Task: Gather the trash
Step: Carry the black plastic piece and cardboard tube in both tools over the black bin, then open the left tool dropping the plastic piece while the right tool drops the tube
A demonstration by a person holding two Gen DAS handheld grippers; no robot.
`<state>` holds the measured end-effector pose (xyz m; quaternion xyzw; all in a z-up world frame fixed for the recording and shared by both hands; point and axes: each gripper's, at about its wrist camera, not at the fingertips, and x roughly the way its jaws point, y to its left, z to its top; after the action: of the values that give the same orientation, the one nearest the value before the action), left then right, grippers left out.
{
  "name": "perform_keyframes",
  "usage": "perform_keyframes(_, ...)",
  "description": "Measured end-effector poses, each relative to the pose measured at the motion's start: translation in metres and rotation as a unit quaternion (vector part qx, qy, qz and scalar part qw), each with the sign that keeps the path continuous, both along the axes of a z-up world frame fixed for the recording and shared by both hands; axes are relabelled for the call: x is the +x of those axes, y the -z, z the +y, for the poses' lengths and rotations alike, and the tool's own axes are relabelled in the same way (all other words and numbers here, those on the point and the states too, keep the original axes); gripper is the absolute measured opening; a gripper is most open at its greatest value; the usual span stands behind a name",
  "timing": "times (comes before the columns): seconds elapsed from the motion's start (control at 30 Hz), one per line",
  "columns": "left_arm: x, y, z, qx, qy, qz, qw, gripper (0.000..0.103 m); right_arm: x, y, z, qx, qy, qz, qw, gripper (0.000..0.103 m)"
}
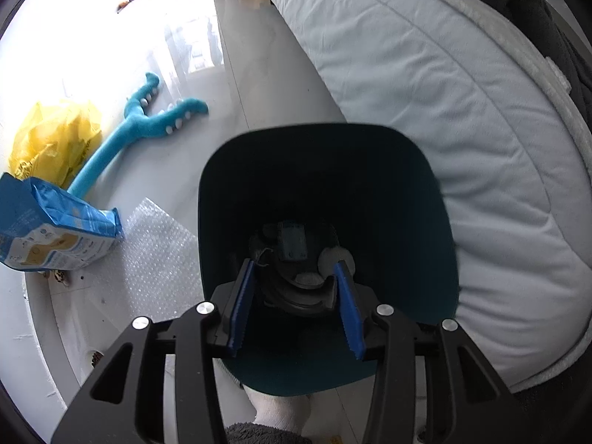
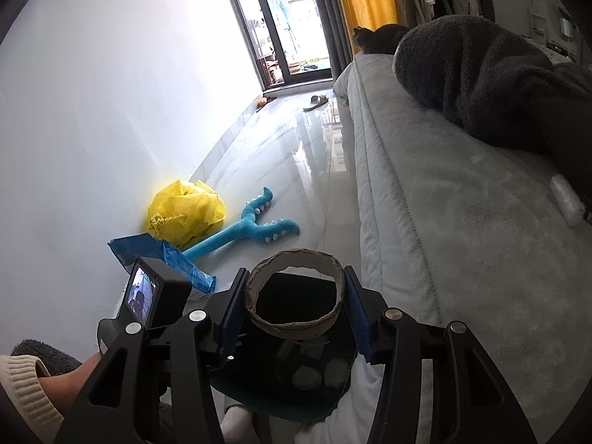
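On the floor at far left of the left wrist view: yellow plastic bag (image 1: 55,137) against the wall, blue snack packet (image 1: 55,229) below it, a sheet of bubble wrap (image 1: 155,255) just right of the packet. None of these is collected yet. A blue plush toy (image 1: 137,125) lies beside the bag; probably not trash.

Centre frame: dark teal bin (image 1: 425,222), mouth up, close against the pale quilted couch (image 1: 444,111) at right. On its bottom are a small blue-grey flat item (image 1: 294,244) and pale discs (image 1: 329,259). It is far from full.

Left gripper (image 1: 294,264) points steeply down into the bin. Its jaws are drawn in narrow, and a dark rounded piece (image 1: 296,292) touches both pads. It looks pinched, though it could be lying on the bottom.

Right wrist view, centre: right gripper (image 2: 295,273) is clamped on a cardboard ring (image 2: 296,327), pads on its two sides, held over the bin (image 2: 259,403), whose discs show beneath.

Step in hand, as I judge it: dropping pieces into the bin, both claws at the mouth. Next move calls for parting the jaws squarely over the opening so nothing catches the rim, then swinging left for the packet, wrap and bag. The wrap lies flat and will likely need an edge pinch.
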<state>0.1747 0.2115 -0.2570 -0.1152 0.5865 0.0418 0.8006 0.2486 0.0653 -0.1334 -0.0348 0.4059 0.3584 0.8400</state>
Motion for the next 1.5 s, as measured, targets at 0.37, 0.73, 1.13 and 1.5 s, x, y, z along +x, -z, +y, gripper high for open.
perform_keyframes(0.37,-0.023,0.005,0.031,-0.032,-0.01,-0.002,0.9994,0.07,0.0,0.048,0.041,-0.053,-0.025,0.064,0.996,0.051)
perform_keyframes(0.73,-0.041,-0.026,0.066,0.009,-0.054,-0.086,0.9948,0.078,0.002,0.088,0.07,-0.107,-0.034,0.105,0.988,0.051)
perform_keyframes(1.13,-0.047,-0.072,0.089,0.027,-0.085,-0.176,0.9803,0.087,0.0,0.13,0.09,-0.168,-0.055,0.137,0.975,0.051)
perform_keyframes(1.5,-0.035,-0.136,0.073,0.044,-0.062,-0.256,0.9638,0.089,-0.004,0.148,0.091,-0.21,-0.068,0.145,0.964,0.057)
